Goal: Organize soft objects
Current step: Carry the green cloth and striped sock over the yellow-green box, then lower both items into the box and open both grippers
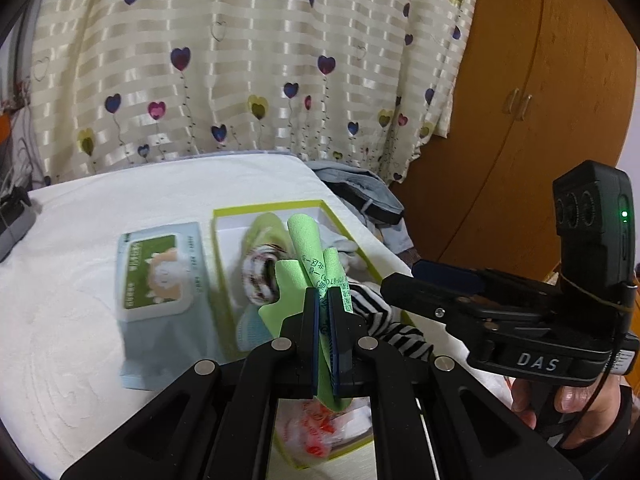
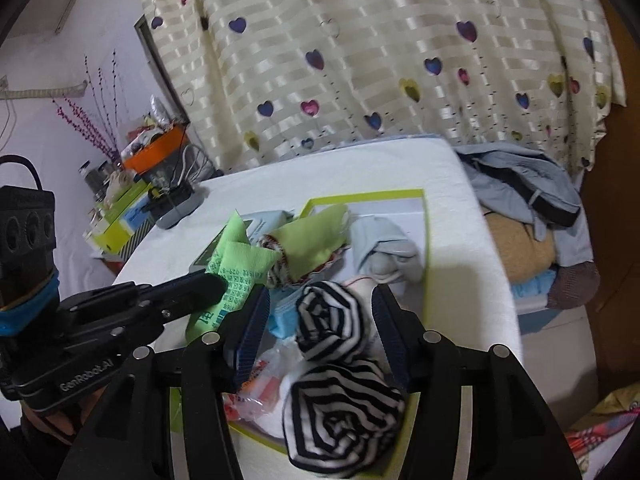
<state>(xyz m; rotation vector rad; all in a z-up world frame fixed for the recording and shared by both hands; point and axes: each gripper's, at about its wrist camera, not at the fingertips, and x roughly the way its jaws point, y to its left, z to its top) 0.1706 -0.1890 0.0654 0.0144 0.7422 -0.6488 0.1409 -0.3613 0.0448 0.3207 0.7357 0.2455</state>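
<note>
Pinching a green printed cloth (image 1: pixel 316 264) between closed jaws, the left gripper (image 1: pixel 325 300) holds it over the near end of the green-rimmed box (image 1: pixel 264 206) on the white table (image 1: pixel 80 320), while the right gripper (image 2: pixel 320 312) stands spread, pads off the black-and-white striped sock (image 2: pixel 328 320) lying between them.

A shallow box (image 1: pixel 224 240) lies on the tabletop (image 1: pixel 80 280) with a wipes pack (image 1: pixel 160 276) just to its left. In the box lie rolled socks (image 2: pixel 332 320), a folded cloth (image 2: pixel 384 244) and, nearest the camera, what may be a plastic packet (image 2: pixel 256 388). A heap of clothes (image 2: pixel 520 184) lies right of the tabletop, a curtain (image 1: pixel 240 60) behind it.
</note>
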